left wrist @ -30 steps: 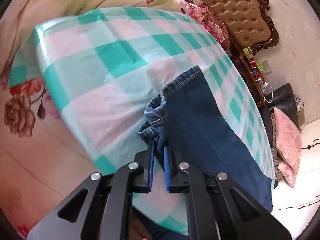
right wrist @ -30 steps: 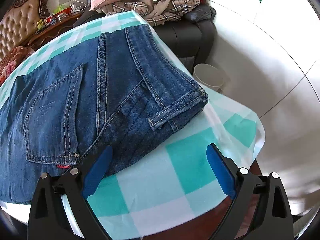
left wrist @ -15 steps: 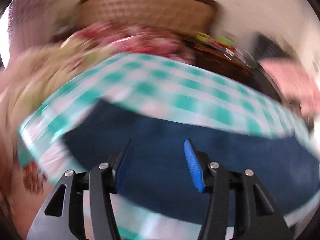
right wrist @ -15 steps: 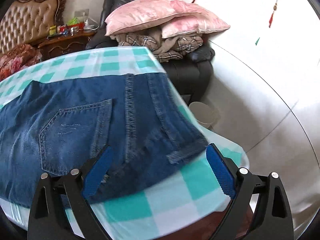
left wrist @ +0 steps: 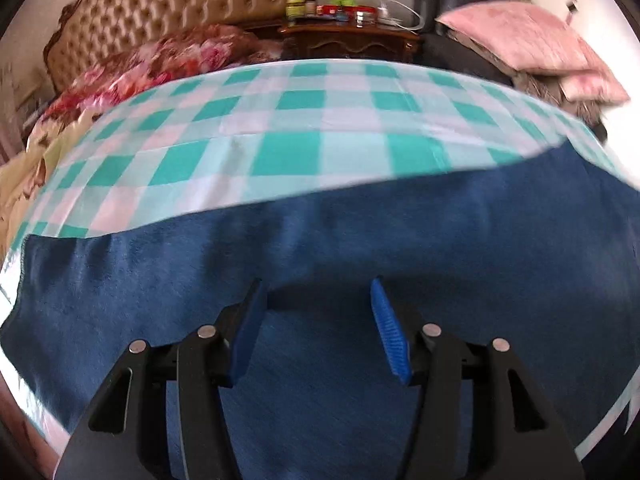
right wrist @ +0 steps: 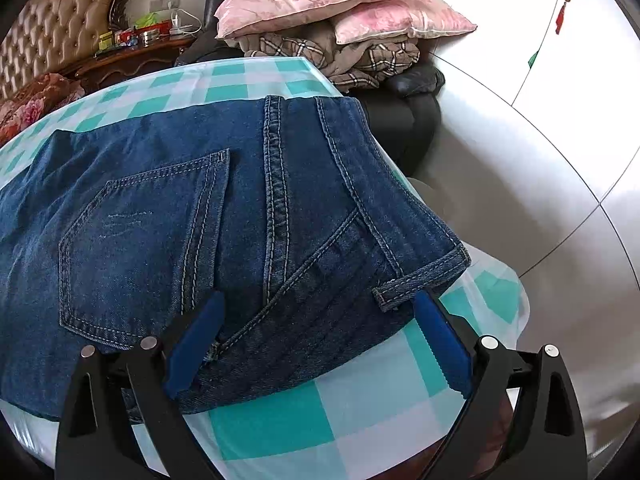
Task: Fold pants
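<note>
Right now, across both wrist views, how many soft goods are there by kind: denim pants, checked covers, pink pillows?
Dark blue denim pants: 1
Teal-and-white checked cloth cover: 1
Pink satin pillows: 2
Total: 4

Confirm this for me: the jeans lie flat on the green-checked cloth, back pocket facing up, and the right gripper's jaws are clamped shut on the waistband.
One thing is wrong. In the right wrist view the right gripper has its jaws wide open over the waistband end, pinching nothing. The rest holds: the jeans lie flat on the green-checked cloth with the back pocket facing up.
</note>
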A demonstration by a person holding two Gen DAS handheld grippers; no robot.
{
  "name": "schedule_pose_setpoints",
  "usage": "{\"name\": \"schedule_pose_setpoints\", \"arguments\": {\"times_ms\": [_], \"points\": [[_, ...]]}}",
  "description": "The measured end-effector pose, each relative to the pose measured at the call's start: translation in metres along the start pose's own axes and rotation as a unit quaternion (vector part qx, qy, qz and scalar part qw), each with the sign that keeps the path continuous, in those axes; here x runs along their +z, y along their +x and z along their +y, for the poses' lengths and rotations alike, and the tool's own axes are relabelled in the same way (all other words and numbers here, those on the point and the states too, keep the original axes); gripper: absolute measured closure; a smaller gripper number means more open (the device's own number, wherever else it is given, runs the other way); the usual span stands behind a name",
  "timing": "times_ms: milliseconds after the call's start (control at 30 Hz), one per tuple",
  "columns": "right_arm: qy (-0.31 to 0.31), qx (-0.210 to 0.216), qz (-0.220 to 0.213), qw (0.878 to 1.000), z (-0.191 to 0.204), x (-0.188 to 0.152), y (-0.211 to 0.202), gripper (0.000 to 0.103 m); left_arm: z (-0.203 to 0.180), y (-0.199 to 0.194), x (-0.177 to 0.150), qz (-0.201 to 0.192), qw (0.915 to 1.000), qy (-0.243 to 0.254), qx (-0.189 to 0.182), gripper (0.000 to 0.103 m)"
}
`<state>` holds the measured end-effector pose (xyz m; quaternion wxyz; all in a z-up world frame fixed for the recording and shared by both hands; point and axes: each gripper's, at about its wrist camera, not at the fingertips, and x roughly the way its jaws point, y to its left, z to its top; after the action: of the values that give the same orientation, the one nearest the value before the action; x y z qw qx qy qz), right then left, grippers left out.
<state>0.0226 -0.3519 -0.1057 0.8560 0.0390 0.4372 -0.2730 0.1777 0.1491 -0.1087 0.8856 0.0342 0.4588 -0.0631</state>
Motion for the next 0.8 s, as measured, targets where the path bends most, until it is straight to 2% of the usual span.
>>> {"name": "schedule_pose_setpoints", "arguments": {"times_ms": [133, 200, 233, 300, 333, 367, 400, 433, 467, 500, 567, 633, 667, 700, 767, 800], "points": [[0.0, -0.002, 0.004, 1.0, 0.0, 0.002, 0.001, 0.012, 0.047, 0.01, 0.013, 0.005, 0.9989, -0.031, 0.033, 0.048], [-0.001, -0.003, 0.005, 1.0, 0.001, 0.003, 0.001, 0.012, 0.073, 0.014, 0.018, 0.006, 0.9981, -0.051, 0.035, 0.04], [-0.001, -0.003, 0.006, 1.0, 0.001, 0.003, 0.001, 0.012, 0.089, 0.015, 0.021, 0.005, 0.9972, -0.056, 0.05, 0.035], [0.0, -0.005, 0.009, 1.0, 0.001, 0.004, 0.0, 0.012, 0.111, 0.016, 0.027, 0.004, 0.9932, -0.061, 0.099, 0.035], [0.003, -0.01, 0.01, 1.0, 0.001, 0.006, -0.002, 0.012, 0.129, 0.014, 0.029, 0.007, 0.9874, -0.074, 0.14, 0.038], [0.003, -0.018, 0.005, 1.0, 0.003, 0.008, -0.006, 0.013, 0.146, 0.008, 0.029, 0.007, 0.9818, -0.094, 0.165, 0.041], [-0.004, -0.014, -0.011, 1.0, 0.009, 0.012, -0.017, 0.016, 0.162, -0.001, 0.027, 0.002, 0.978, -0.121, 0.17, 0.044], [-0.015, 0.007, -0.022, 1.0, 0.02, 0.018, -0.029, 0.019, 0.182, -0.022, 0.02, -0.018, 0.9741, -0.166, 0.152, 0.044], [-0.024, 0.03, -0.027, 0.999, 0.03, 0.023, -0.037, 0.019, 0.192, -0.038, 0.011, -0.034, 0.9714, -0.189, 0.14, 0.044], [-0.04, 0.072, -0.032, 0.996, 0.05, 0.03, -0.05, 0.019, 0.196, -0.047, 0.005, -0.043, 0.9697, -0.198, 0.137, 0.044], [-0.084, 0.14, -0.036, 0.986, 0.099, 0.04, -0.071, 0.023, 0.211, -0.072, -0.026, -0.057, 0.9625, -0.23, 0.133, 0.046], [-0.155, 0.21, -0.04, 0.964, 0.169, 0.045, -0.093, 0.033, 0.226, -0.092, -0.06, -0.074, 0.952, -0.279, 0.103, 0.052], [-0.192, 0.24, -0.036, 0.951, 0.213, 0.047, -0.103, 0.038, 0.234, -0.104, -0.08, -0.086, 0.9435, -0.307, 0.089, 0.052], [-0.21, 0.262, -0.031, 0.941, 0.241, 0.049, -0.11, 0.046, 0.238, -0.112, -0.097, -0.096, 0.936, -0.33, 0.077, 0.054], [-0.256, 0.324, -0.024, 0.91, 0.317, 0.05, -0.124, 0.056, 0.254, -0.124, -0.136, -0.11, 0.9161, -0.385, 0.028, 0.058], [-0.274, 0.332, -0.024, 0.902, 0.343, 0.05, -0.127, 0.064, 0.262, -0.124, -0.15, -0.11, 0.9054, -0.41, -0.004, 0.06]]}}
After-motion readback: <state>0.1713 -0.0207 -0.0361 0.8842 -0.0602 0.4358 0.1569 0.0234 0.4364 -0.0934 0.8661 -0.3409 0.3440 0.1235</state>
